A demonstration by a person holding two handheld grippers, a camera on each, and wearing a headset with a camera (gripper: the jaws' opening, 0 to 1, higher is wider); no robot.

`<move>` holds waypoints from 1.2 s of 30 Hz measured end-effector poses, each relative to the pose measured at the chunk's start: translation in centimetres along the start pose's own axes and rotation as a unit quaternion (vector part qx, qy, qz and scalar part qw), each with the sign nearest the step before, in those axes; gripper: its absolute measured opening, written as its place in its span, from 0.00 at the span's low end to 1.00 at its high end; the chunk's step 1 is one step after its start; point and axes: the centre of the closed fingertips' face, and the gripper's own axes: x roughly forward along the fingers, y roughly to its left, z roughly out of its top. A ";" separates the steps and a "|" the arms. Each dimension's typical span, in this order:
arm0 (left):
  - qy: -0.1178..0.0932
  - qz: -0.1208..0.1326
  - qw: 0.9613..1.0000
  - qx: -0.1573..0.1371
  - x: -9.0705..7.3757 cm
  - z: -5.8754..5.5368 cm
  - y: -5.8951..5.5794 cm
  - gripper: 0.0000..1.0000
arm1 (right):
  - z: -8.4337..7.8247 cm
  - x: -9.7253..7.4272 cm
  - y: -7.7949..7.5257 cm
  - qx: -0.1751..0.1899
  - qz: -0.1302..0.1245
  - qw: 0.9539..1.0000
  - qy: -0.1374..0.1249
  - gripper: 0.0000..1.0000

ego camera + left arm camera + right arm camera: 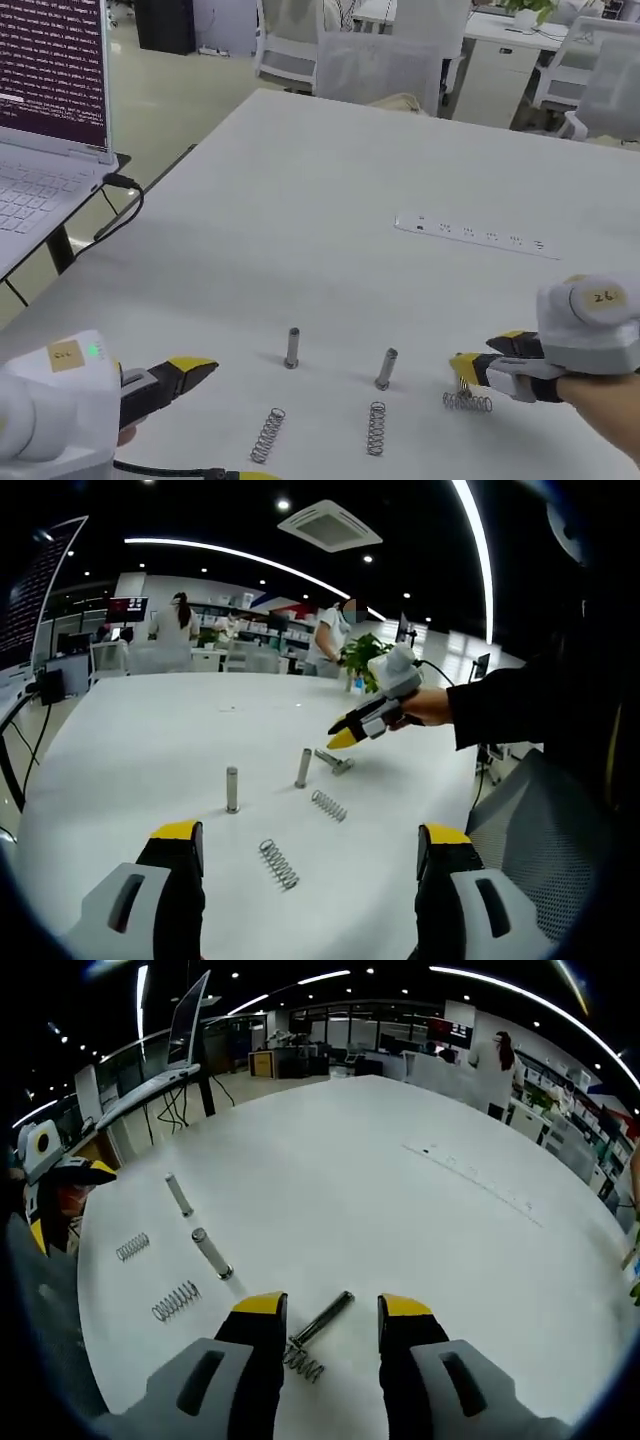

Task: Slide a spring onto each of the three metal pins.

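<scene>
Two metal pins stand upright on the white table, one on the left point(292, 347) and one on the right point(386, 368). A third pin point(322, 1319) lies flat between the jaws of my open right gripper point(332, 1310), untouched, with a spring point(303, 1362) at its near end. That spring point(467, 401) lies just under the right gripper point(485, 352). Two more springs point(268, 434) point(376, 428) lie in front of the upright pins. My left gripper point(218, 422) is wide open at the near left with nothing in it, and the nearest spring point(279, 863) lies ahead of its jaws.
An open laptop point(50, 100) stands on a side table at the left, with a black cable point(125, 205) hanging from it. A white power strip point(470, 235) lies on the table at the far right. Office chairs point(370, 60) stand beyond the far edge.
</scene>
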 end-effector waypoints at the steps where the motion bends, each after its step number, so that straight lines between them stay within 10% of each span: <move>1: -0.001 0.000 1.000 -0.001 0.0 0.0 0.0 0.85 | 0.0 0.2 0.0 0.002 0.000 1.000 0.003 0.33; 36: -0.006 -0.010 1.000 -0.003 0.2 0.2 -0.3 0.82 | -1.3 2.5 -0.5 0.064 -0.010 0.996 0.062 0.16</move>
